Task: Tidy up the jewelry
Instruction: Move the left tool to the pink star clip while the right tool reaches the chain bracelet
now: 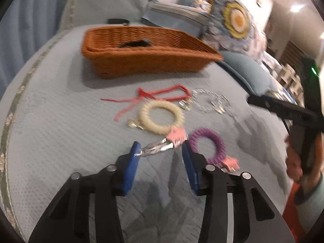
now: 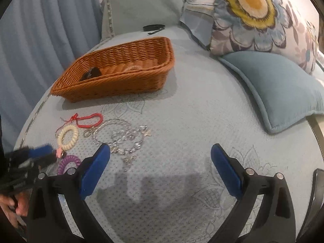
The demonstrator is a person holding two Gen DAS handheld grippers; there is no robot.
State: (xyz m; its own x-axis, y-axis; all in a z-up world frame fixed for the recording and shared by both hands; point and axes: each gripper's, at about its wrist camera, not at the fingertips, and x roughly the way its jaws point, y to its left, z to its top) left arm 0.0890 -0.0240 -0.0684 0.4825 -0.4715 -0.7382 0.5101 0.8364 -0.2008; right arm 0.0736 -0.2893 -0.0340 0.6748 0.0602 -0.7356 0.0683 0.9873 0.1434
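A: Left wrist view. Left tongs (image 1: 161,151) apart, low over the bed (image 1: 60,131). Between the tips: a silver tassel (image 1: 157,149) on the cream coil bracelet (image 1: 162,115). Purple coil bracelet (image 1: 207,144) just beside the right tip.

B: Handling?

A: Probably light, springy; the tassel limp. Take the coil's rim.

B: Right wrist view?

A: Right tongs (image 2: 161,155) wide apart, empty. Silver chain (image 2: 121,139) ahead, likely slippery, tangle-prone. Red cord (image 2: 87,120) beyond it. Wicker basket (image 2: 121,81) farther back, a dark item inside.
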